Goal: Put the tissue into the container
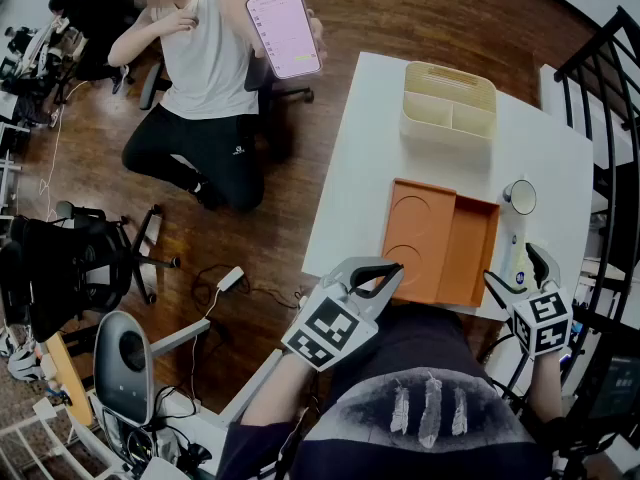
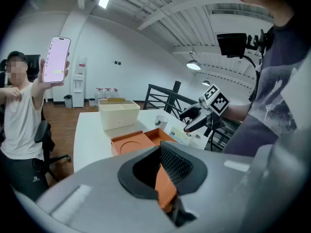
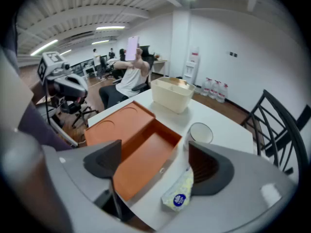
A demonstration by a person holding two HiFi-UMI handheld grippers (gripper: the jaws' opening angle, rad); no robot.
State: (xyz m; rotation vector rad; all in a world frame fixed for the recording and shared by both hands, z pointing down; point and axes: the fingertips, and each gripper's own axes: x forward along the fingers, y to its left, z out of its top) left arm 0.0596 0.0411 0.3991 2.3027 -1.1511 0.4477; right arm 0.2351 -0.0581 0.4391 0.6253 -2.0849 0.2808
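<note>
Right gripper jaws gape wide and empty, with the tissue pack just beside one at the worktop's near edge; centre them over it before closing. Left gripper jaws stand narrow.

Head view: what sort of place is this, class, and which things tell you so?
Probably an open-plan office or lab workspace: rolling office chairs stand on a wooden floor near a white table, and the left gripper view shows a water dispenser against the wall.
</note>
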